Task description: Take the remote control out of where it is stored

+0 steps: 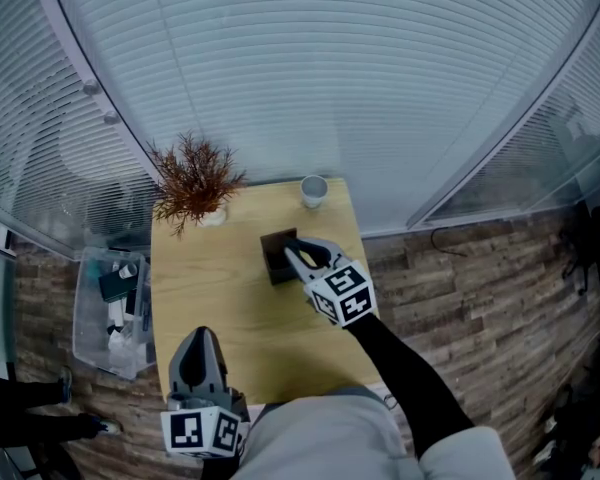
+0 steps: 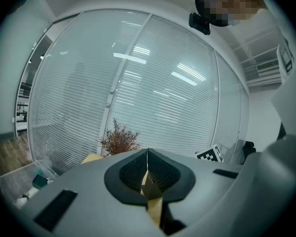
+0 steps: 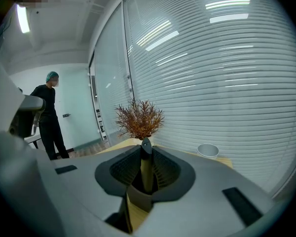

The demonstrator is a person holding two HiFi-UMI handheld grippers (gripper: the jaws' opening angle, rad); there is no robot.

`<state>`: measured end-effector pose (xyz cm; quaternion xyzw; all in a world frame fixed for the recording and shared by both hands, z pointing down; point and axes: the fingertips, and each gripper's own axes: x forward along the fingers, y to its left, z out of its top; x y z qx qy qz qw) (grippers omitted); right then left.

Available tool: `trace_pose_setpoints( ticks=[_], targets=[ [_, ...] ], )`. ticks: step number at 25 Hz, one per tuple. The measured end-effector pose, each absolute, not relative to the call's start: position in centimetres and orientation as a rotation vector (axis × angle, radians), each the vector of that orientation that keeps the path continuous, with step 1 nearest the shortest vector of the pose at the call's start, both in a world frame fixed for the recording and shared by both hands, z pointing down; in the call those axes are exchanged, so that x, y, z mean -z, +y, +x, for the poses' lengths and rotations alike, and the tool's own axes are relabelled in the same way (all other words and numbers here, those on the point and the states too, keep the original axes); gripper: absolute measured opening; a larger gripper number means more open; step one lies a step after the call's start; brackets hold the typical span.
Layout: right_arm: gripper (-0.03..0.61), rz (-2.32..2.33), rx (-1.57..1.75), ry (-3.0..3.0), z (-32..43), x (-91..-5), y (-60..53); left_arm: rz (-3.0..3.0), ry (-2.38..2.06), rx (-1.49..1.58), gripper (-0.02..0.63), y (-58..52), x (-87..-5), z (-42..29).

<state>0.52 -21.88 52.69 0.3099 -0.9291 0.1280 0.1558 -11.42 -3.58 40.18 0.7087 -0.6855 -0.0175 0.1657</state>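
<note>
Right gripper fingers are clamped on 1 remote control: slim, dark, upright btwn the 2 ribbed pads, its rounded top poking just above them and its lower end going down into 1 dark open-top box right under the jaws. The box stands near the tabletop's ctr, a bit toward the far right corner, and the gripper comes at it from the right edge side, w/ its marker cube behind the jaws. Left gripper has its 2 jaws pressed together w/ nothing btwn them. It sits at the tabletop's near left corner, well apart from the box. On the wooden table there are also 1 dried reddish plant in a small pale vase at the far left corner and 1 pale cup at the far edge near the right corner. Beside the table's left edge, on the floor, is 1 clear plastic bin w/ odds and ends inside. In the right gripper view, 1 person in dark clothes stands off to the left.
</note>
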Motion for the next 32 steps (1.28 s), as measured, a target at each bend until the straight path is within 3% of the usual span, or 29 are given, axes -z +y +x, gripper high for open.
trace_pose_setpoints(
  ticks=[32],
  targets=[
    [0.072,0.895,-0.362,-2.674,0.57,-52.00,-22.05,2.020,-1.952,0.047,0.009,-3.72,-40.19,-11.42]
  ],
)
